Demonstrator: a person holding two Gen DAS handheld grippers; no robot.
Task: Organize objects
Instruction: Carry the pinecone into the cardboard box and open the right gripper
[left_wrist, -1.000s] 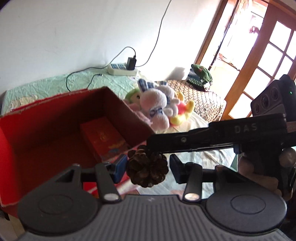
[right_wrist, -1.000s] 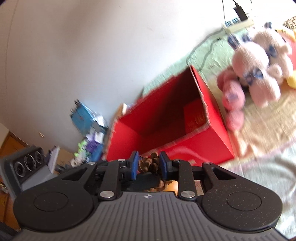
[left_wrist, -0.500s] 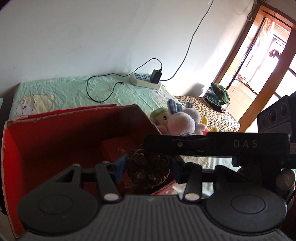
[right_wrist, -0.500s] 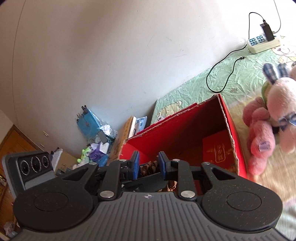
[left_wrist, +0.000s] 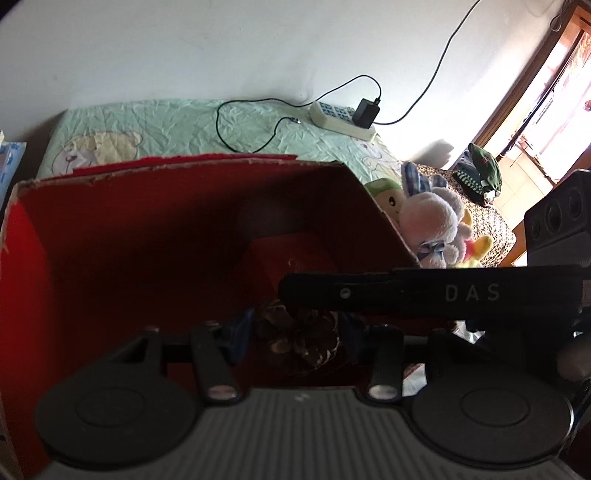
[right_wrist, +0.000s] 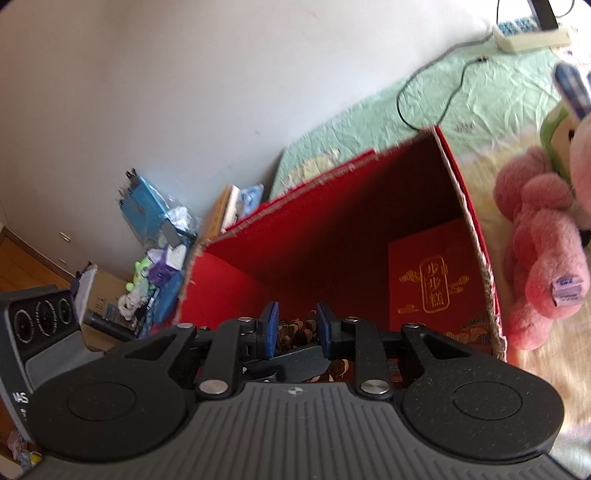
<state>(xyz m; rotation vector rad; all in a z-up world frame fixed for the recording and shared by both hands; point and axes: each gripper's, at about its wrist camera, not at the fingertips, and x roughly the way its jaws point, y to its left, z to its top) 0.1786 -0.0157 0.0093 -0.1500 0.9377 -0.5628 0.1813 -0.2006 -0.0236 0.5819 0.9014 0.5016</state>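
Since a second ago both claws have travelled from beside the red box (left_wrist: 110, 236) to over its open top, and the view into it has widened while the plush toys (left_wrist: 432, 221) have slid toward the right edge.

The left claw (left_wrist: 295, 332) grasps a pinecone (left_wrist: 299, 332): brown, rounded, with open woody scales, pale at the tips. Its blue pads (left_wrist: 240, 332) press on either side, and the cone hangs over the dark inside of the box, near the front wall. The right claw (right_wrist: 297, 326) is clenched on a second pinecone (right_wrist: 295, 328), smaller in view, only its brown scales showing between the blue pads (right_wrist: 269, 325). It too sits above the box's interior.

Inside the box, against the right wall, lies a flat red packet (right_wrist: 436, 284) with gold print. The box stands on a bed (left_wrist: 166, 125) with a pale green sheet; a power strip (left_wrist: 340, 120) and its cable lie behind.

Both claws tilt downward into the box. In the left view the right claw's black body crosses in front of the left one, just above the pinecone.
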